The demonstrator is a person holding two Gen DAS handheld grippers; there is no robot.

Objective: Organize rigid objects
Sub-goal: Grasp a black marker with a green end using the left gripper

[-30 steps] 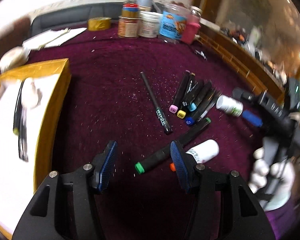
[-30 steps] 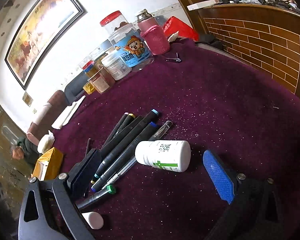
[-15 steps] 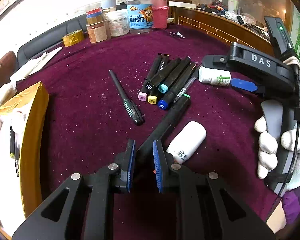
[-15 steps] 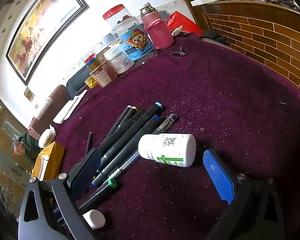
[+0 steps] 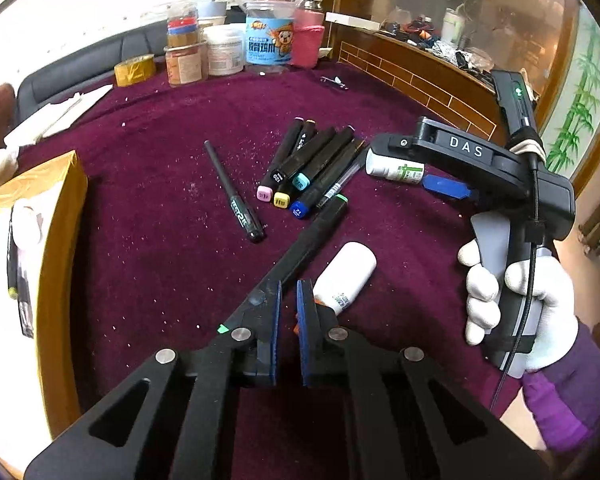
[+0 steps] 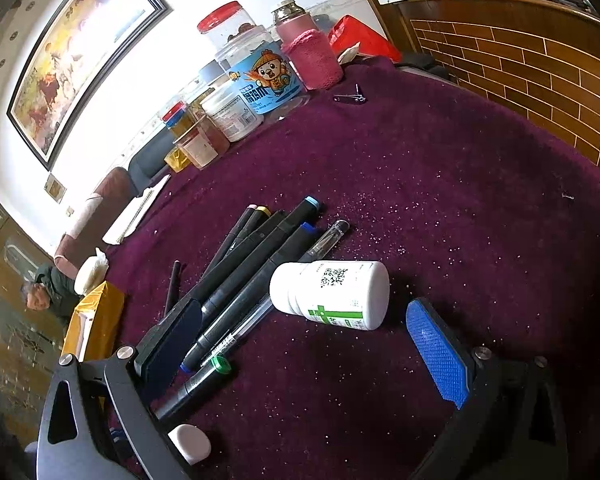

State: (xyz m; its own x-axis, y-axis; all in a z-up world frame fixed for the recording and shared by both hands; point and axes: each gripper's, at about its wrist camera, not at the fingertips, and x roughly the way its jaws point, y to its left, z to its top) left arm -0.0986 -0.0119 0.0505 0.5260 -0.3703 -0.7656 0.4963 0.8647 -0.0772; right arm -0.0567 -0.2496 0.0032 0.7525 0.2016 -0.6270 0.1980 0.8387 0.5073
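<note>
My left gripper (image 5: 288, 284) is shut to a narrow slit, with purple cloth showing in the gap. A black marker with green ends (image 5: 316, 232) runs slantwise under the tip of its left finger, and the near green end pokes out left of that finger. A small white bottle (image 5: 348, 272) lies just right of the fingers. My right gripper (image 6: 304, 308) is open around a white pill bottle with a green cross (image 6: 332, 292), which lies on its side. Several black markers (image 5: 312, 168), a clear pen (image 5: 336, 188) and a black pen (image 5: 236, 196) lie on the cloth.
A yellow-edged box (image 5: 60, 240) at the left holds a few pens. Jars and tubs (image 5: 268, 44), a tape roll (image 5: 134, 70) and a nail clipper (image 5: 334, 82) stand along the back. A brick-pattern wooden wall (image 6: 520, 72) borders the right. A gloved hand (image 5: 512, 292) grips the right tool.
The left jaws have gone from wide open to almost touching, and the left gripper has shifted and rolled over the green-ended marker. The marker, the right gripper and the pill bottle stay where they were.
</note>
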